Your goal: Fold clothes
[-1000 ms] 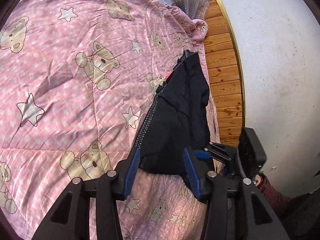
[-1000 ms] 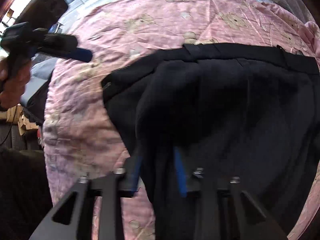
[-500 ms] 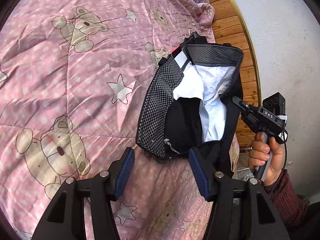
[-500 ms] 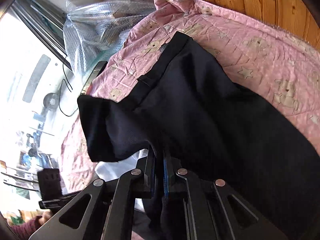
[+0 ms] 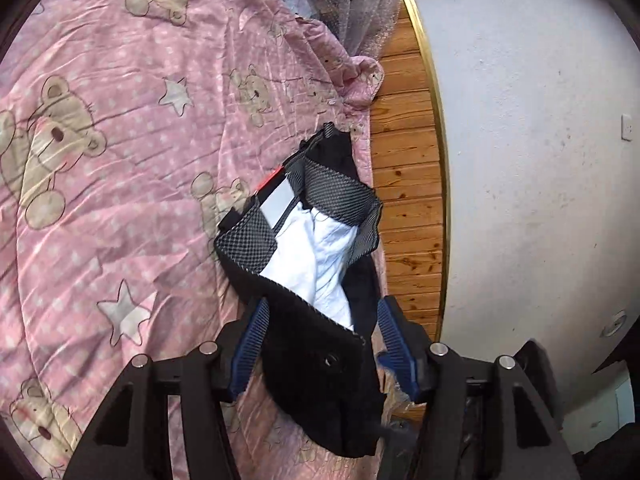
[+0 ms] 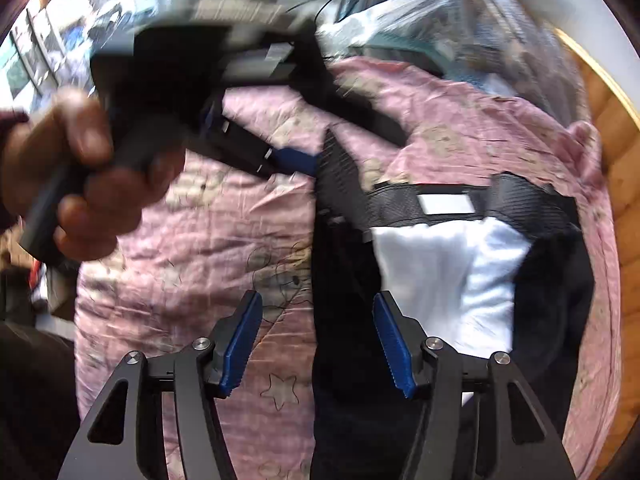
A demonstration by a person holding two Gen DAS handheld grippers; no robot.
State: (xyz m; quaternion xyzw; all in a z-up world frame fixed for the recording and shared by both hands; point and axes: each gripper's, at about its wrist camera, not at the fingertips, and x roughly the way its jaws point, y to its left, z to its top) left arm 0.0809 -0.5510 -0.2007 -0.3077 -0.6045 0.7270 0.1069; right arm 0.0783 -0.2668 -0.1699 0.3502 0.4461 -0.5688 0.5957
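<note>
Right wrist: blurred left gripper [image 6: 296,160].

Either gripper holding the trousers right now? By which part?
Nothing is clamped. Left gripper and right gripper are both open; the black trousers lie loose between their jaws.

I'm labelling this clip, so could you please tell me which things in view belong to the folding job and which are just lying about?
Part of the job:
- black trousers, waistband open, white lining showing
- left tool, open around the trousers
- right tool, open
- pink quilt, the folding surface

Just lying about:
- bubble wrap at the quilt's far end
- wooden panelling
- white wall
</note>
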